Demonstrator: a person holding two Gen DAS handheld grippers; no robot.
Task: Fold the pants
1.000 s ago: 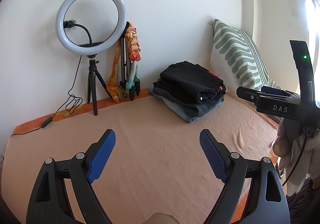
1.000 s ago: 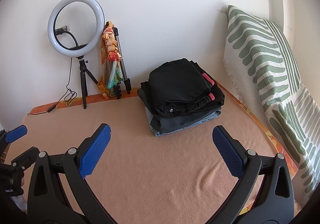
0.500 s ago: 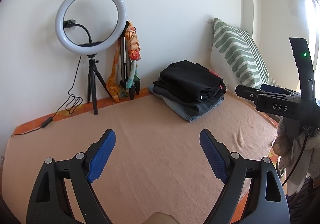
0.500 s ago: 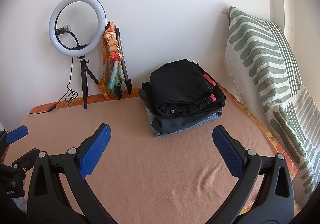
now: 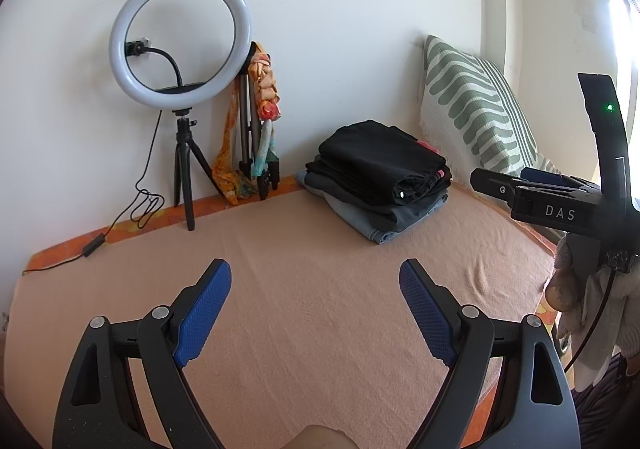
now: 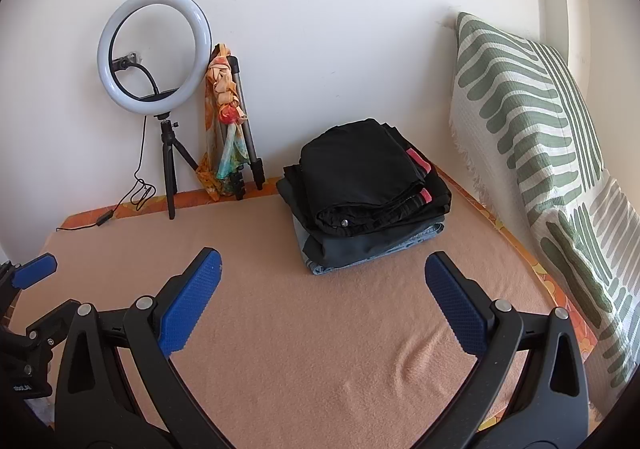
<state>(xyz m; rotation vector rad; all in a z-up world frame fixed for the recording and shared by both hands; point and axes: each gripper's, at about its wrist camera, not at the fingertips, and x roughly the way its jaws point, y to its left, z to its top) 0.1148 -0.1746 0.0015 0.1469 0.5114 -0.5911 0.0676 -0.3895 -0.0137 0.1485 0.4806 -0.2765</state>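
Several folded pants lie in one stack (image 6: 366, 197) at the far end of the bed (image 6: 320, 329), near the wall, with a black pair on top, dark grey beneath it and a blue denim edge at the bottom; two red patches show on the right side of the black layers. The stack rests on a peach blanket that covers the bed, smooth except for a few low wrinkles near the right gripper. To the right of the stack a green-and-white striped pillow (image 6: 532, 137) leans against the wall. To its left, well apart, stands a ring light (image 5: 180, 37) on a small black tripod, its cable trailing along the orange bed edge, and beside it a folded tripod draped with a colourful scarf (image 5: 266, 121). Both grippers hover over the bare blanket short of the stack: the left gripper (image 5: 316, 289) has its jaws spread wide with nothing between them, and the right gripper (image 6: 322, 277) likewise stands wide apart and empty.
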